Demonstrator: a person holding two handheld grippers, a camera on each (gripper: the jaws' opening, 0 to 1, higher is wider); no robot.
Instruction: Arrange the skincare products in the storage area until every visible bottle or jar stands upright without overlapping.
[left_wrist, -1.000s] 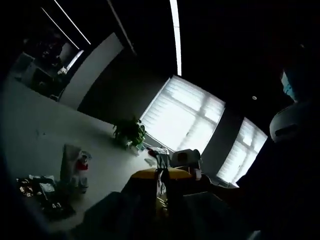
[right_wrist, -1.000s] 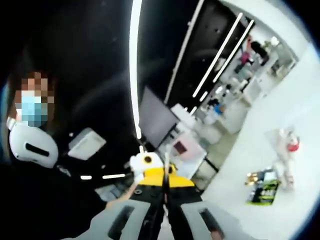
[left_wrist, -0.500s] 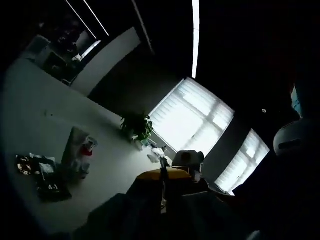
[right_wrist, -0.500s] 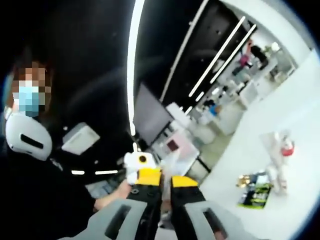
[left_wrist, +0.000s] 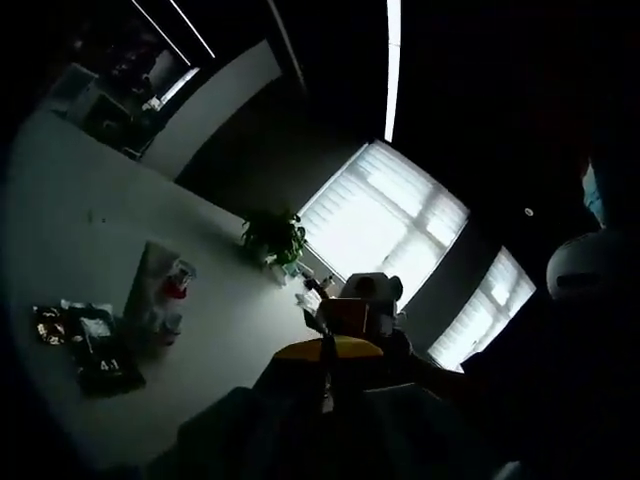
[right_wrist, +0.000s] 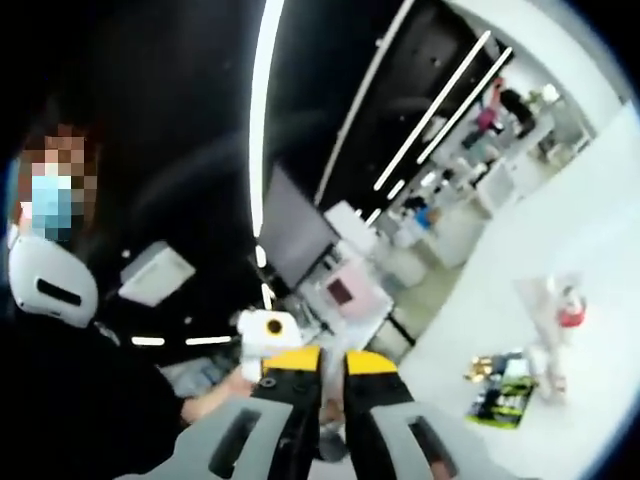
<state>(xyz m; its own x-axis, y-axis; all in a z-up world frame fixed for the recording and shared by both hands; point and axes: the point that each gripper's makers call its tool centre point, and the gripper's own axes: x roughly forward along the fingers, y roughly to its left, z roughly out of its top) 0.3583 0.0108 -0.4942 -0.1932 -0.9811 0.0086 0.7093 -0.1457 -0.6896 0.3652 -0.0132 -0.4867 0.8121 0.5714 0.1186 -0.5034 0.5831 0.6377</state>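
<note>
Jaws of your right gripper (right_wrist: 333, 372) stand slightly apart and empty; your left gripper (left_wrist: 327, 350) looks closed. Skincare products (right_wrist: 505, 385) lie far on the tabletop (right_wrist: 590, 270), so approach them first.

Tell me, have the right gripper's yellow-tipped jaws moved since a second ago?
Yes. The right gripper has opened: its yellow tips, pressed together before, now stand apart.
</note>
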